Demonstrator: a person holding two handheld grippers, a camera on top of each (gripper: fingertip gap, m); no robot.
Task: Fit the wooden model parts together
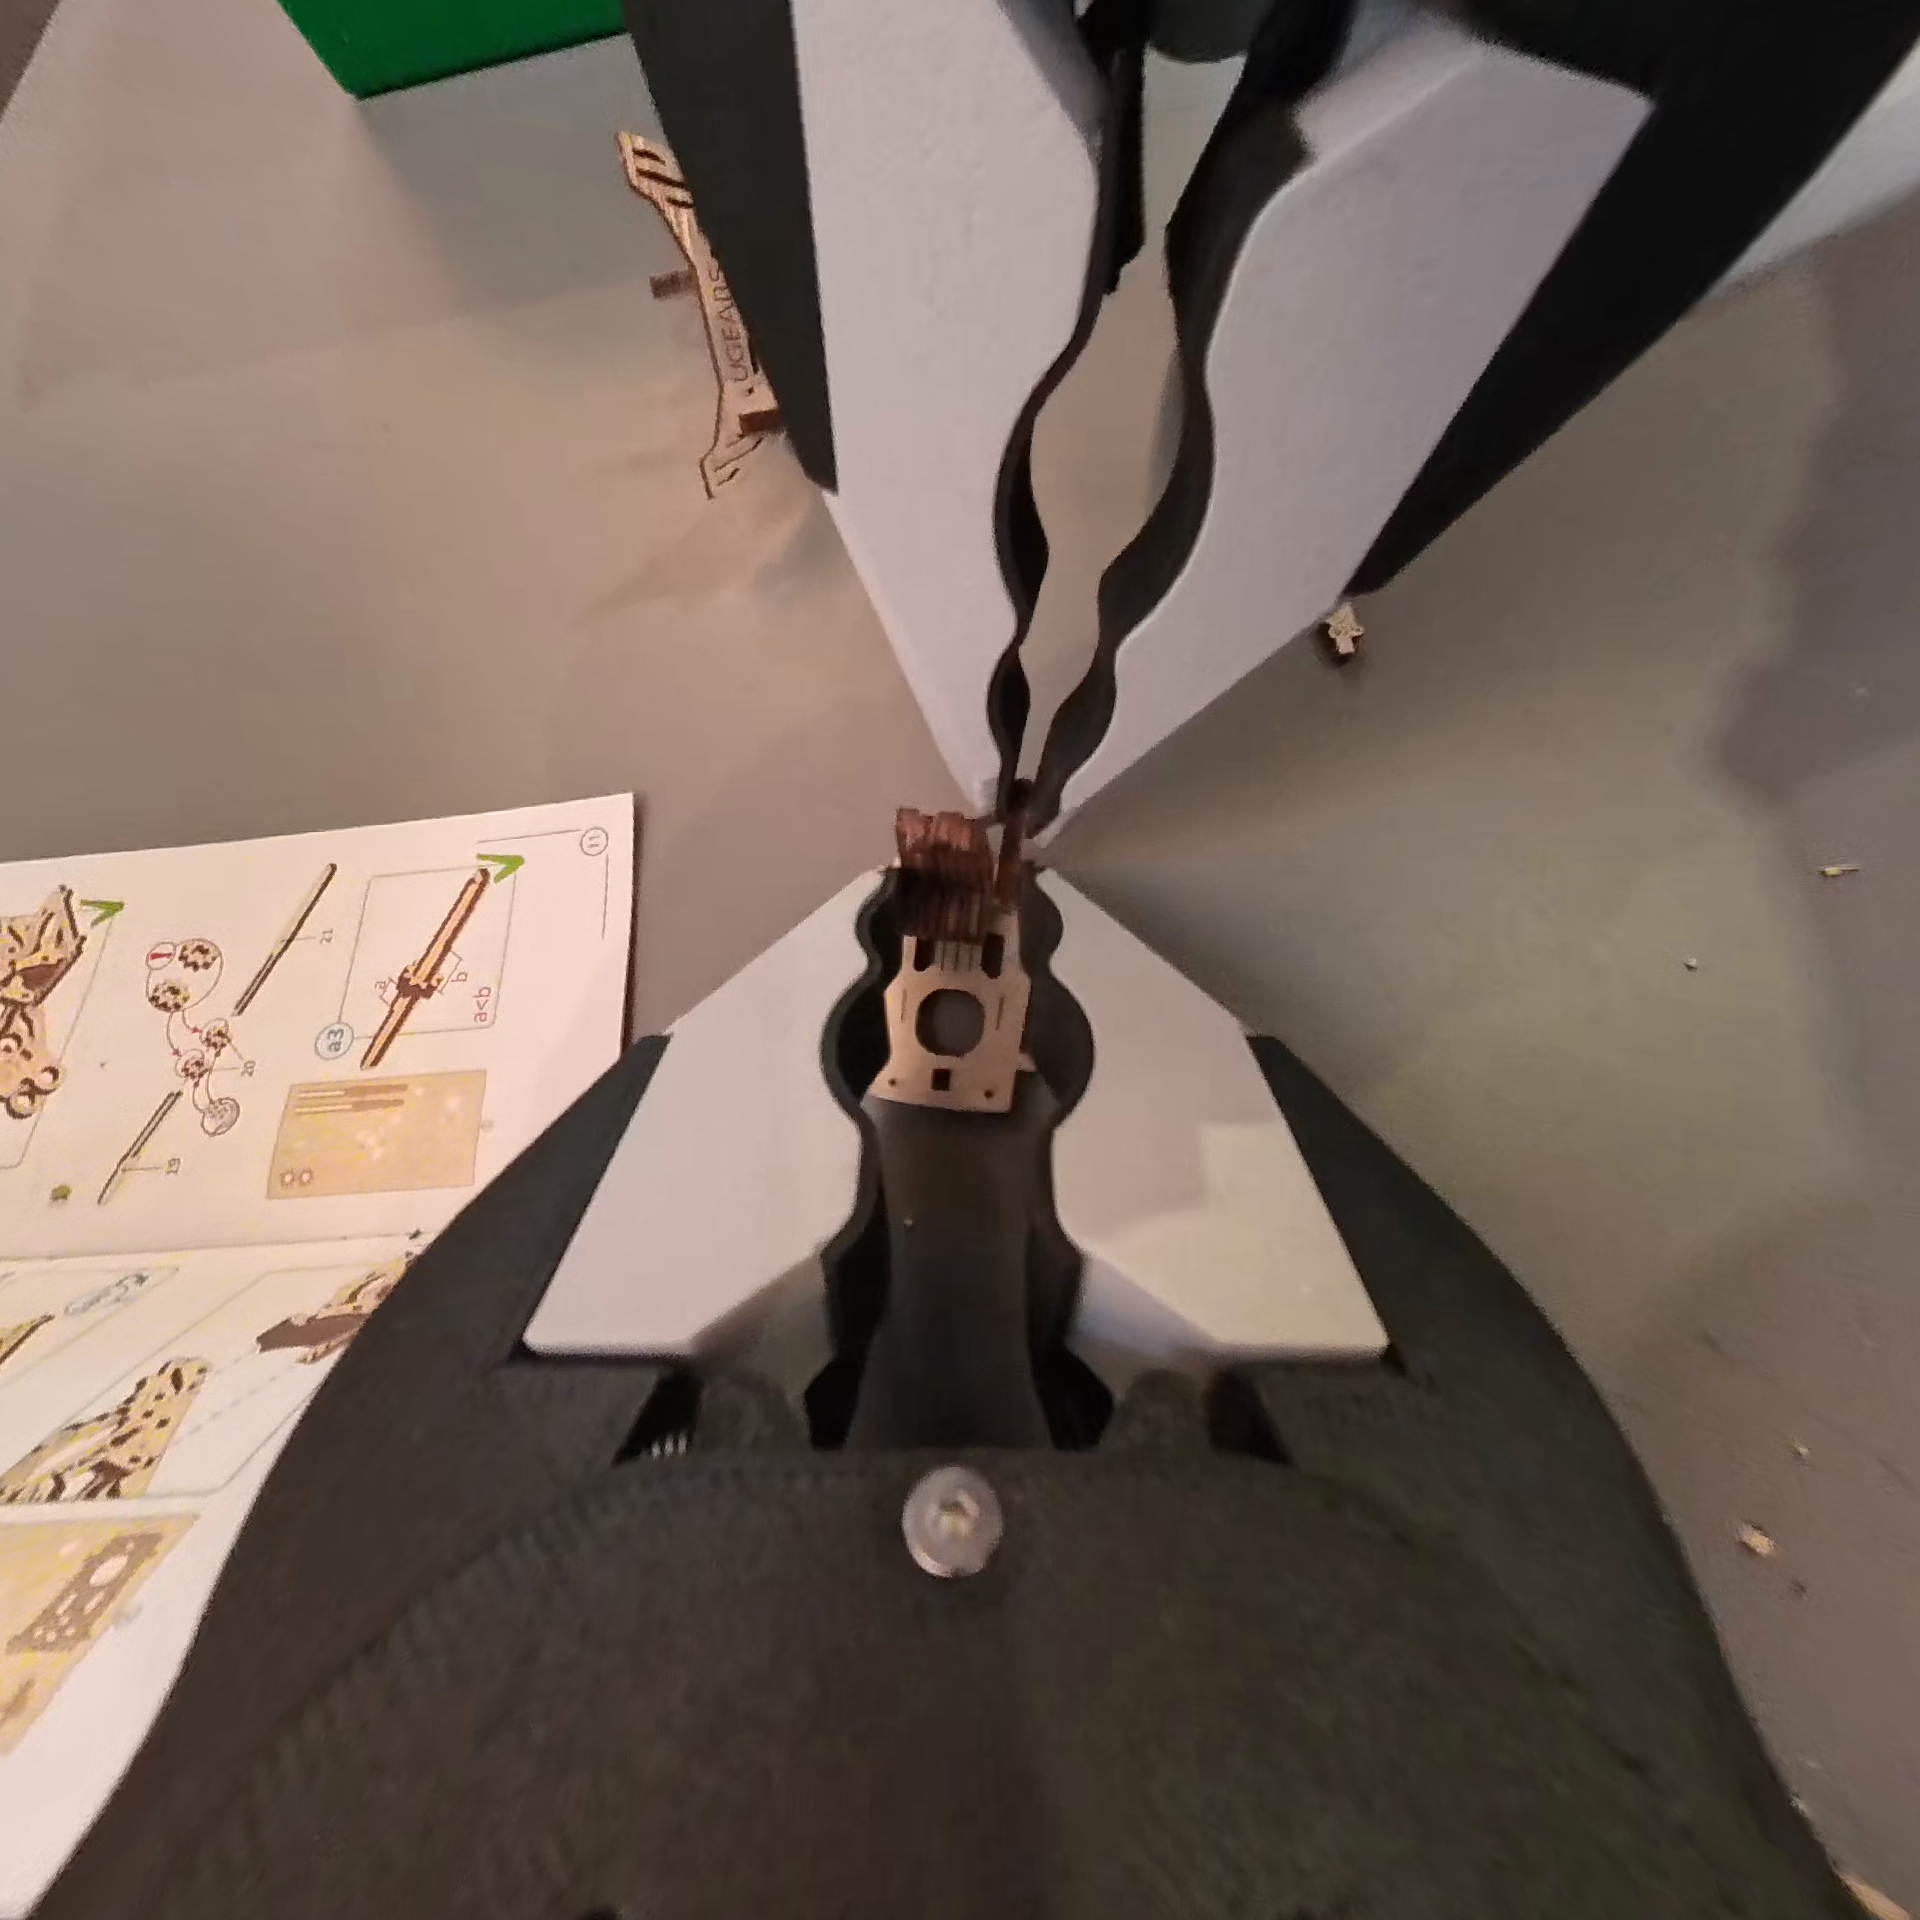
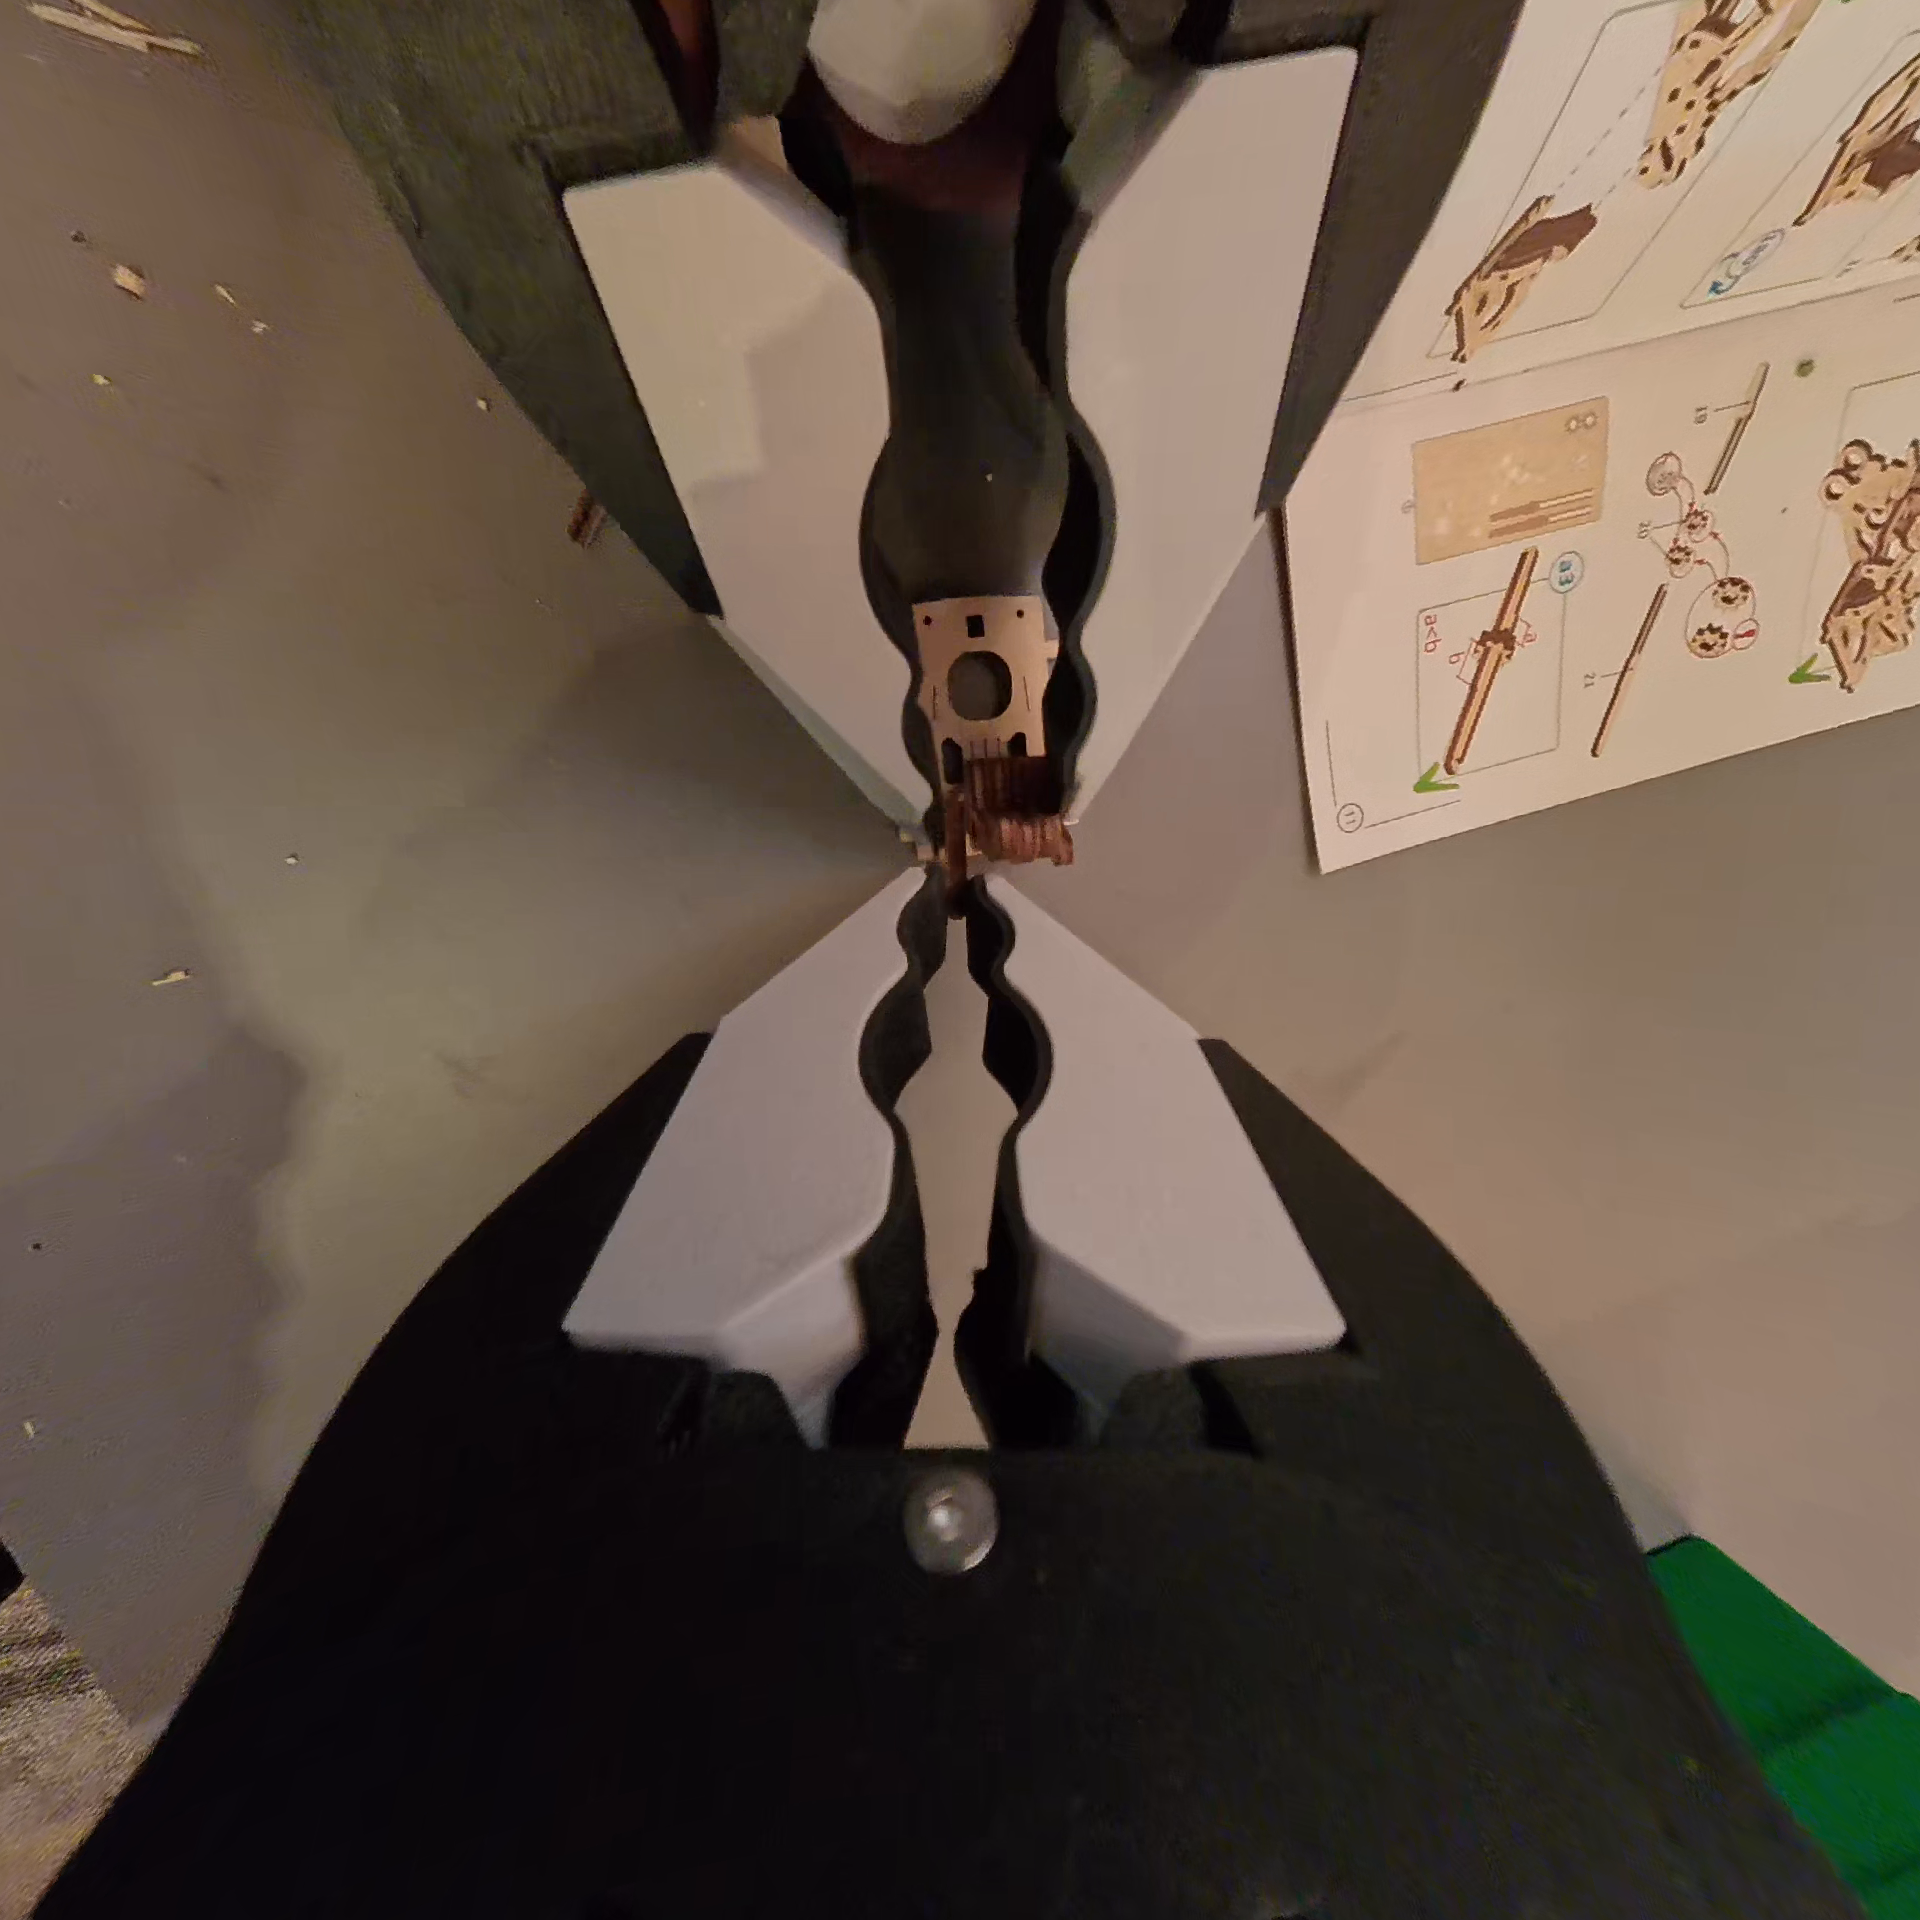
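Observation:
My left gripper point(image 1: 961, 894) is shut on a pale wooden plate point(image 1: 951, 1023) with a round hole, held flat between the fingers. A stack of brown toothed wooden pieces point(image 1: 940, 862) sits at the plate's front end. My right gripper point(image 1: 1013, 800) meets it tip to tip from the far side, shut on a thin wooden strip point(image 1: 1006, 868) that touches the plate's front edge beside the stack. In the right wrist view my right gripper point(image 2: 951, 883) pinches the strip point(image 2: 951, 831), and the left gripper point(image 2: 992, 821) holds the plate point(image 2: 977, 686) and stack point(image 2: 1023, 821) opposite it.
A printed instruction sheet point(image 1: 312, 1039) lies on the grey table and also shows in the right wrist view point(image 2: 1610, 571). A long wooden frame part point(image 1: 717, 312) and a small wooden piece point(image 1: 1340, 634) lie beyond. A green box point(image 1: 447, 42) stands at the far edge. Wood crumbs point(image 1: 1756, 1538) are scattered.

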